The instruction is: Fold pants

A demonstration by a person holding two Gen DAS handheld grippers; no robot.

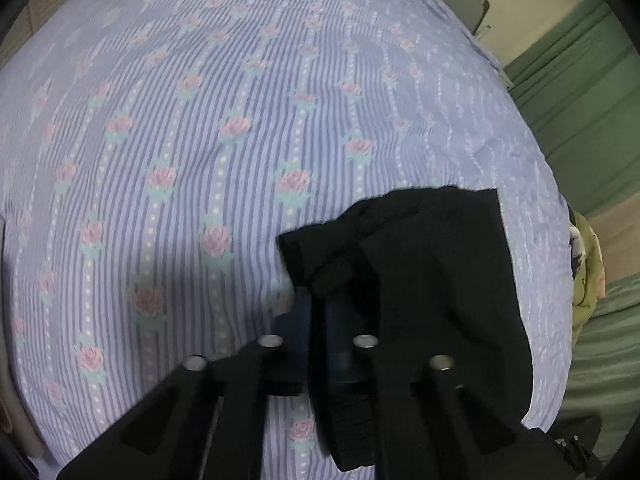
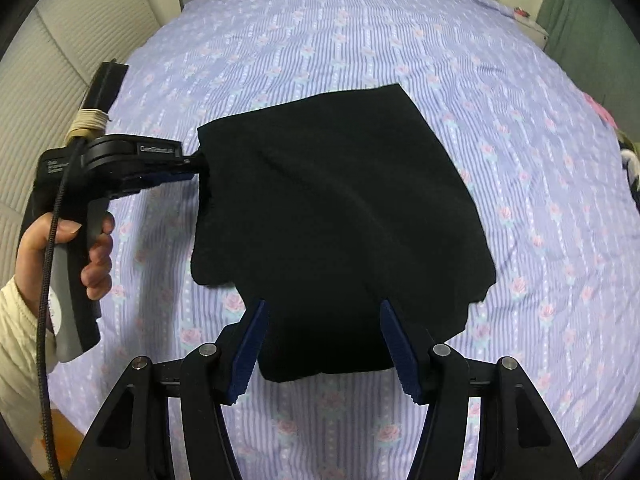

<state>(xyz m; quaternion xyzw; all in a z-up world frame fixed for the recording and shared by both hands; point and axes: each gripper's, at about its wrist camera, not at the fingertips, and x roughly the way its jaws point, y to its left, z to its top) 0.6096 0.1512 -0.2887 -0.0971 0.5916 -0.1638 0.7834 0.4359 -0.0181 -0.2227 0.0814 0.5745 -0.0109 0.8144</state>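
Pants (image 2: 340, 216), black and soft-looking, lie folded into a rough square on the lilac striped bedsheet with pink roses (image 2: 500, 128). Nearest the right camera, the right gripper (image 2: 324, 344) hangs over their near edge, blue-padded fingers (image 2: 250, 350) spread apart, gripping nothing. Farther left, the left gripper (image 2: 196, 166), held by a hand (image 2: 94, 248), has clenched onto the pants' left edge.

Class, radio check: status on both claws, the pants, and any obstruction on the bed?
Left claw shut on the black pants at their edge. Right claw open, pads either side of the near end. Pants partly folded on the floral bedsheet. Nothing in the way.
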